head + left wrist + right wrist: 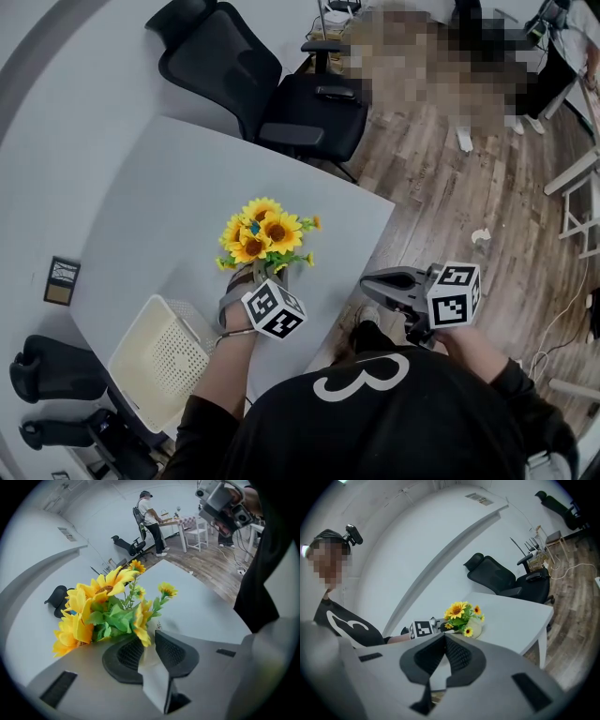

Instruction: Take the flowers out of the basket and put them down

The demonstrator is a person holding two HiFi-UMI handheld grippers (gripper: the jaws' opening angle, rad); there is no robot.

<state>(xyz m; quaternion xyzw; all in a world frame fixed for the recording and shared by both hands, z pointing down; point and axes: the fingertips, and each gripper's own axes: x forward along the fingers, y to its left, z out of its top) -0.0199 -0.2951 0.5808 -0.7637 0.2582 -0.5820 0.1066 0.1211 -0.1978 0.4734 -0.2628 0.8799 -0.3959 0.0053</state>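
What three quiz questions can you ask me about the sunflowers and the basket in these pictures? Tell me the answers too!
1. True or false: the sunflowers are inside the basket.
2. Fill in the gap: the jaws of the right gripper are ___, with nothing between them.
3. Which gripper is right at the bottom of the sunflowers? A: the left gripper. B: the right gripper. C: neither one.

Key
1. False. They are out on the table, apart from the basket.
2. Shut.
3. A.
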